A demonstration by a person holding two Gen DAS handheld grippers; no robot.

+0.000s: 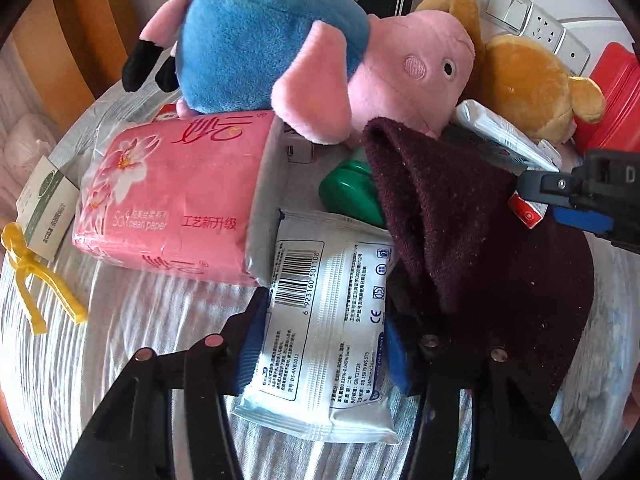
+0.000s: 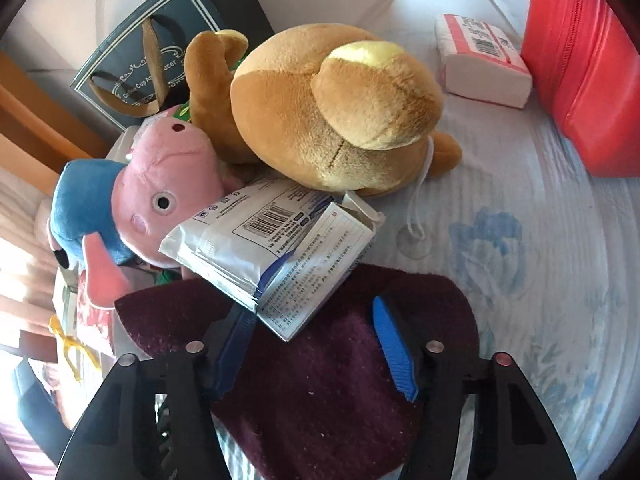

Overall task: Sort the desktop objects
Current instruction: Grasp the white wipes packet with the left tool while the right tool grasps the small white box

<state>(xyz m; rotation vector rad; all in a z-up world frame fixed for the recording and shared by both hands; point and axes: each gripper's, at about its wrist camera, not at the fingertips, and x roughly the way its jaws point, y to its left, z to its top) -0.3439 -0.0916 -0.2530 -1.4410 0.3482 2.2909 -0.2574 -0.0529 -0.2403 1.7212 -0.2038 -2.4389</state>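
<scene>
Pale, faintly striped bedding (image 1: 132, 328) with a washed-out blue flower print spreads under both our grippers, and a white wall with switches and sockets (image 1: 532, 20) rises at the far edge.

Our left gripper (image 1: 326, 344) straddles a flat white plastic wipes packet with a barcode (image 1: 324, 320); both blue pads (image 1: 252, 344) sit against its sides, so we seem to be clamped on it, though the right pad is partly hidden. Just ahead and left lies a pink soft-pack of tissues printed with flowers (image 1: 176, 192). Beyond it rests a pink pig plush in a blue shirt (image 1: 280, 56), with a brown bear plush (image 1: 528, 84) to its right. A dark maroon towel (image 1: 460, 216) drapes beside the packet on our right, half covering a green plastic cap (image 1: 348, 192).

Our right gripper (image 2: 316, 344) hovers over that towel with its fingers spread wide. A small white printed carton (image 2: 320, 276) lies between the fingers at their far end, touching the left pad (image 2: 236, 344), the right pad apart from it. A second white packet (image 2: 240, 244) lies against the carton. Far ahead and right sit a white tissue pack with a pink label (image 2: 484, 60) and a red zipped bag (image 2: 580, 68).
</scene>
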